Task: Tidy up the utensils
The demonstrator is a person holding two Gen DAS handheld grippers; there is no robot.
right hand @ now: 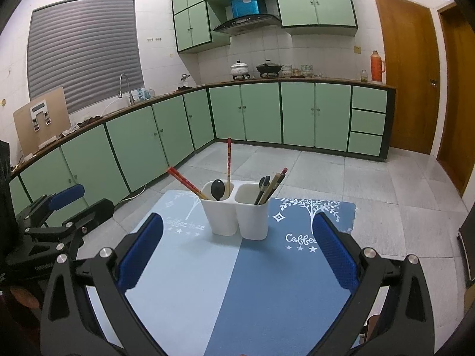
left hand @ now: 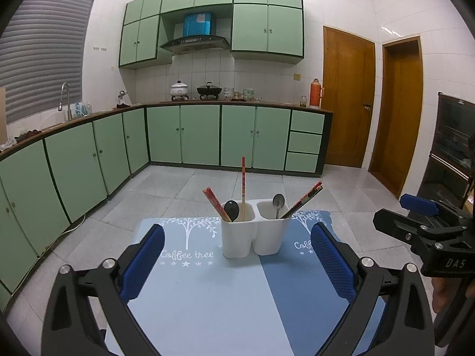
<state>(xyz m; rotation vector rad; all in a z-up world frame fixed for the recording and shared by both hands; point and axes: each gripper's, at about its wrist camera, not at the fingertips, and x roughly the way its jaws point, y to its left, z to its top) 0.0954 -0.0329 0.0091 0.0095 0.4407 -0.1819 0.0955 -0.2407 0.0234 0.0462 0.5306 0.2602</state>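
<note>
At centre frame of the left wrist view, a white two-compartment holder (left hand: pixel 255 234) stands upright on a blue placemat (left hand: pixel 207 296). Its left cup holds a black spoon (left hand: pixel 231 210), bowl up, a red chopstick pair (left hand: pixel 216 204) leaning to upper left, and one chopstick (left hand: pixel 243 188) standing almost vertical. Its right cup holds a metal spoon (left hand: pixel 278 203), bowl up, and dark chopsticks (left hand: pixel 304 200) slanting to upper right. The left gripper (left hand: pixel 237 264) spreads its blue pads wide in the lower frame, empty. The right gripper (left hand: pixel 421 222) shows at the right edge.

Centred in the right wrist view, the holder (right hand: pixel 237 216) sits on the placemat (right hand: pixel 237 296) just above the frame's middle; the red pair (right hand: pixel 185 182) leans to upper left, the single chopstick (right hand: pixel 229 163) points nearly straight up, and the dark chopsticks (right hand: pixel 274 184) tilt to upper right. The right gripper (right hand: pixel 237 255) gapes wide, grasping nothing. The left gripper (right hand: pixel 59 207) sits at the left edge.
</note>
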